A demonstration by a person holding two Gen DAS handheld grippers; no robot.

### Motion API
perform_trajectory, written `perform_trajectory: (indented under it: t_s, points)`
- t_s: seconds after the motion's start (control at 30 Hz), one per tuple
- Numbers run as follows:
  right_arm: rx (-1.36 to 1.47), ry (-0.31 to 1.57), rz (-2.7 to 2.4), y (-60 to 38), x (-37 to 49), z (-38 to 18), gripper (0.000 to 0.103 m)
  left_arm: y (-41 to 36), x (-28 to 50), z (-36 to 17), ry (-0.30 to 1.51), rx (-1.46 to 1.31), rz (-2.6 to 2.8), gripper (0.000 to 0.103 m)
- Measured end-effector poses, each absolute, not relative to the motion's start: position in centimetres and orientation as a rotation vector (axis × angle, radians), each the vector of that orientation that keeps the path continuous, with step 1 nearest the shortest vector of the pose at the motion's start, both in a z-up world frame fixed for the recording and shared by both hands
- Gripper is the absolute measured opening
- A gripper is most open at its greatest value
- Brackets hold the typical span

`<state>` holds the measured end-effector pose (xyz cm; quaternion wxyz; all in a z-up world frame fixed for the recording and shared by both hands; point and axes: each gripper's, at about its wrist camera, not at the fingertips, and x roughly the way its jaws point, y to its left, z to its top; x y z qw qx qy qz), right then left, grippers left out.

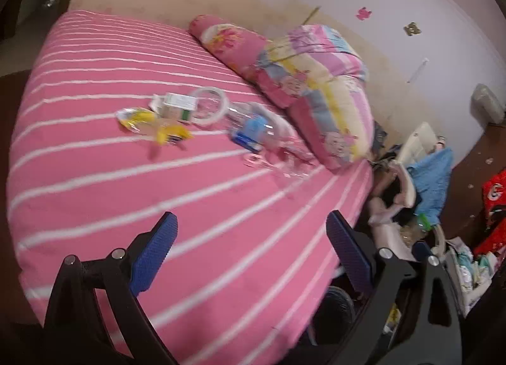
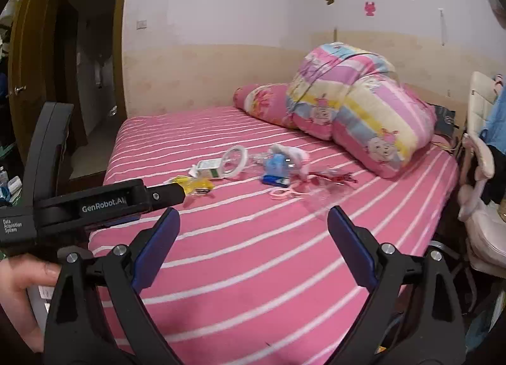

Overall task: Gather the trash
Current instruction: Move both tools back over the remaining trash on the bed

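Trash lies in a loose pile in the middle of a pink striped bed (image 1: 189, 207) (image 2: 253, 254). It includes a yellow wrapper (image 1: 151, 124) (image 2: 196, 186), a small white carton (image 1: 178, 105) (image 2: 208, 169), a clear plastic ring (image 1: 210, 105) (image 2: 235, 161), a clear bottle with a blue label (image 1: 253, 132) (image 2: 276, 169) and clear crumpled plastic (image 1: 291, 165) (image 2: 329, 188). My left gripper (image 1: 251, 238) is open and empty, above the bed's near part. My right gripper (image 2: 253, 235) is open and empty, short of the pile. The left gripper's body (image 2: 104, 203) shows at the right view's left.
A folded colourful quilt (image 1: 329, 93) (image 2: 363, 112) and a pink bolster (image 1: 227, 39) (image 2: 262, 102) lie at the bed's head. A cream chair (image 2: 480, 175) with blue cloth (image 1: 433, 175) stands right of the bed, amid floor clutter (image 1: 468, 270). An open door (image 2: 28, 64) is at the left.
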<state>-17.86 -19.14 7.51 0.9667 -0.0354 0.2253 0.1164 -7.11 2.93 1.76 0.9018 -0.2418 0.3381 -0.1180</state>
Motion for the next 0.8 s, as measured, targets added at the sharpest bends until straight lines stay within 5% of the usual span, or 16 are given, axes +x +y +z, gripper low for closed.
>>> perform_trajectory:
  t_s: [0.8]
  points:
    - [0.109,0.590,0.470,-11.4,4.4,-0.5,0.093,12.0,10.3,-8.3,0.883,-0.439,-0.134,0.092]
